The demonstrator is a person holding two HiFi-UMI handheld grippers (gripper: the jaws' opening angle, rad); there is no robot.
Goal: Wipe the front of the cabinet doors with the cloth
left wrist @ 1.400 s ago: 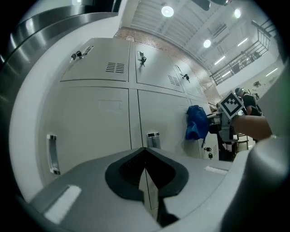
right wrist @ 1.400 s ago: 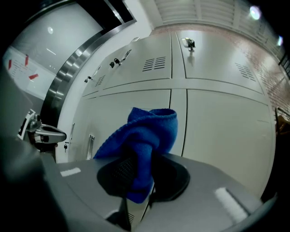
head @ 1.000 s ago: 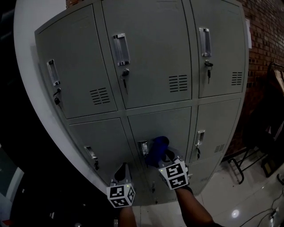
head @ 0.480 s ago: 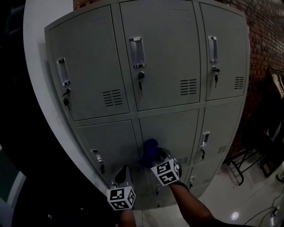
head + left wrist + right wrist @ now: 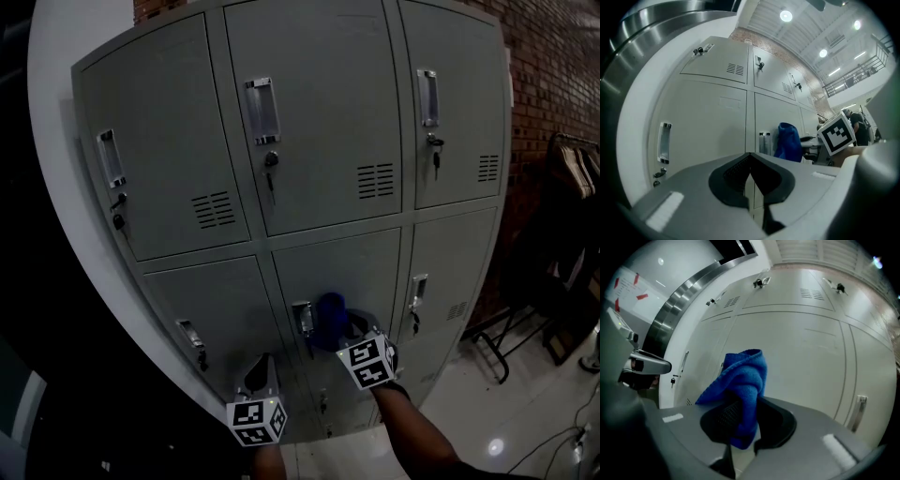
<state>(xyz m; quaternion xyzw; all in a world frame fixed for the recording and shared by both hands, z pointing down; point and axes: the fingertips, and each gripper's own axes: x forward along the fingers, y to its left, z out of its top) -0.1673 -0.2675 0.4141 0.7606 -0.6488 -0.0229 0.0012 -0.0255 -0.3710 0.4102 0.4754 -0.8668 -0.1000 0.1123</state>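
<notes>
Right hand-held gripper [image 5: 740, 427] clamps blue cloth [image 5: 740, 385] vs cabinet door [image 5: 811, 352].

Locker area inside a large industrial-type hall. Evidence: a bank of grey steel lockers [image 5: 319, 141], keyed and vented, against a brick wall [image 5: 553, 75] on a glossy floor [image 5: 506, 412]. Overhead, a high ceiling [image 5: 764, 16] with round lights [image 5: 786, 16] and a mezzanine railing [image 5: 853, 77].

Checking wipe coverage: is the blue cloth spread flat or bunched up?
Bunched up: the blue cloth sits wadded in folds, clamped by the right hand-held gripper.
</notes>
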